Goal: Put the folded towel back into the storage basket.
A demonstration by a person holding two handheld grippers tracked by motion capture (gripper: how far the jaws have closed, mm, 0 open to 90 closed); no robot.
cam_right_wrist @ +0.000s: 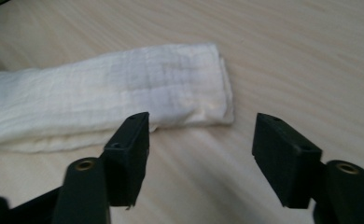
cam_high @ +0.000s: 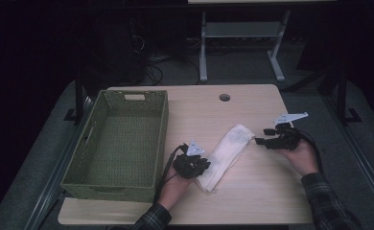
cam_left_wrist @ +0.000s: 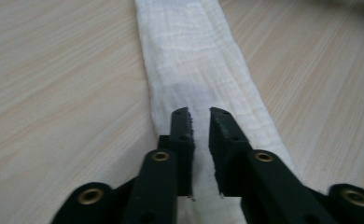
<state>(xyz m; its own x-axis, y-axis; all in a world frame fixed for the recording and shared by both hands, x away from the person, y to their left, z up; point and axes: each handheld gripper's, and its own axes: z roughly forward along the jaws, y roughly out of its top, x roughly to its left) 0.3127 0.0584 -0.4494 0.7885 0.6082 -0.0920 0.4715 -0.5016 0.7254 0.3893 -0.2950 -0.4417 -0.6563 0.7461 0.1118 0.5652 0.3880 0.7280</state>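
A long folded white cloth lies diagonally on the light wooden table. My left gripper is at the cloth's near end. In the left gripper view its jaws are pinched on the cloth, leaving only a narrow white strip between the pads. My right gripper is beside the cloth's far end. Seen from the right gripper view, it stands wide open just short of the cloth's folded end, with bare table between the jaws.
A green woven basket stands empty on the left half of the table, close to my left hand. A round cable hole sits near the table's far edge. Another desk's white legs stand beyond.
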